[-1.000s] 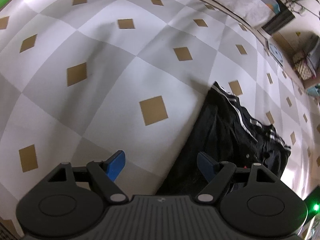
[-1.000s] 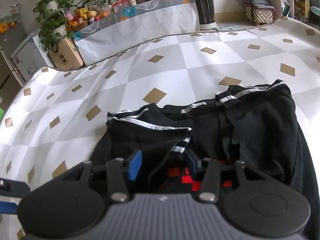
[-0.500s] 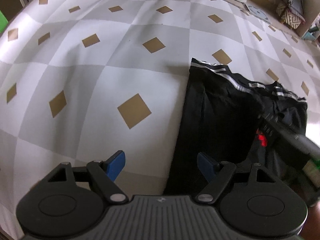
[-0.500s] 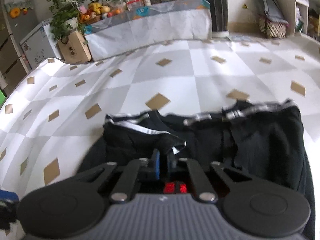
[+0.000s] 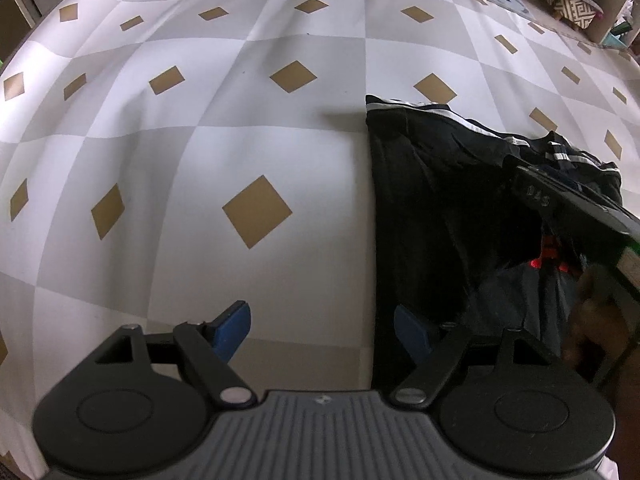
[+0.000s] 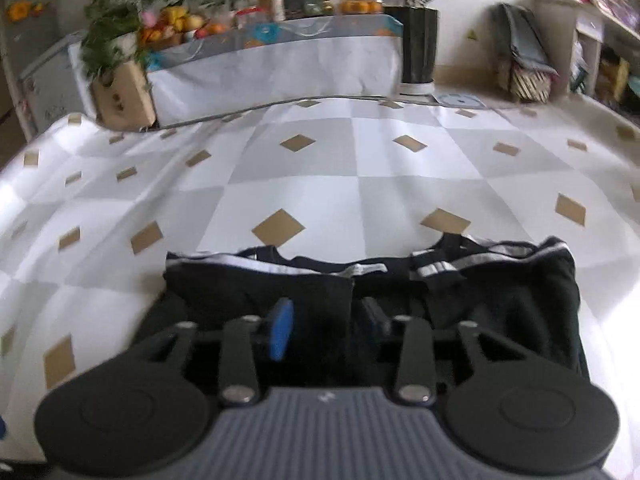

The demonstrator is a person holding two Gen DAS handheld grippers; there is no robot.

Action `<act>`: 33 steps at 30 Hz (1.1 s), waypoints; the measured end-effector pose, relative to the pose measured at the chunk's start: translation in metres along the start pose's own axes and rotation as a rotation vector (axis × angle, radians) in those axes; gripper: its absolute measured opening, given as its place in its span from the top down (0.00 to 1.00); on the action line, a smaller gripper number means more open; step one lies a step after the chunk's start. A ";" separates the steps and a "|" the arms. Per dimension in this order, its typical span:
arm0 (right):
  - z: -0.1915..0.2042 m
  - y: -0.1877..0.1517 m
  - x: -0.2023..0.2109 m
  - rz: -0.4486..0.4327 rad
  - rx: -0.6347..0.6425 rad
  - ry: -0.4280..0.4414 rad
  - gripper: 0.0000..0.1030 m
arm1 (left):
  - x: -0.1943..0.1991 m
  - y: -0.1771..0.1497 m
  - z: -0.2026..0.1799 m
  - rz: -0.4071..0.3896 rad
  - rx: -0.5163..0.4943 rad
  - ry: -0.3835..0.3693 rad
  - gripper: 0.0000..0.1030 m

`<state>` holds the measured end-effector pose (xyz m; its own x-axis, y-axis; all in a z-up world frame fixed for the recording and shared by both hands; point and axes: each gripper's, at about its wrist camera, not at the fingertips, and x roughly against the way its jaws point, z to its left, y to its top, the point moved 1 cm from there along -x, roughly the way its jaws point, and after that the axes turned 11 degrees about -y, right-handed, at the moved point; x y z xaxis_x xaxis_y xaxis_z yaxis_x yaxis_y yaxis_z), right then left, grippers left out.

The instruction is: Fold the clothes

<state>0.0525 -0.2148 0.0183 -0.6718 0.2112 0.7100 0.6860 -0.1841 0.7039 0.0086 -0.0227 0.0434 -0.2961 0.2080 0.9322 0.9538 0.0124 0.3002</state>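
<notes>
Checkered white-and-grey cloth (image 5: 280,152) with tan diamonds covers the work surface. Over it the left gripper (image 5: 322,326) hangs with jaws spread wide and empty; the black garment (image 5: 432,208) lies flat just ahead of its right finger. The right gripper (image 6: 326,326) sits partly open above the garment's striped edge, gripping nothing.

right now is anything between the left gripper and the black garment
Nothing visible. The left gripper is open over the checkered cloth, with the black garment's straight edge right by its right finger.
</notes>
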 end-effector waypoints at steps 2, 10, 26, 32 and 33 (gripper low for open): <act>-0.001 0.005 0.012 -0.012 -0.009 0.022 0.54 | 0.004 0.002 0.002 -0.011 0.011 -0.003 0.24; -0.002 -0.016 0.073 0.043 0.046 0.043 0.47 | 0.026 0.004 0.012 -0.065 0.046 -0.028 0.24; 0.046 -0.150 0.239 0.095 0.362 0.280 0.45 | 0.081 -0.068 0.025 -0.094 -0.017 -0.054 0.24; 0.078 -0.201 0.265 0.130 0.490 0.360 0.49 | 0.093 -0.098 0.037 -0.067 0.046 -0.092 0.24; 0.082 -0.206 0.264 0.148 0.493 0.368 0.50 | 0.093 -0.100 0.037 -0.064 0.044 -0.088 0.24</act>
<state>-0.2434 -0.0423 0.0592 -0.5517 -0.1431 0.8217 0.7684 0.2960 0.5675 -0.1127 0.0320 0.0927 -0.3529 0.2902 0.8895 0.9349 0.0707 0.3479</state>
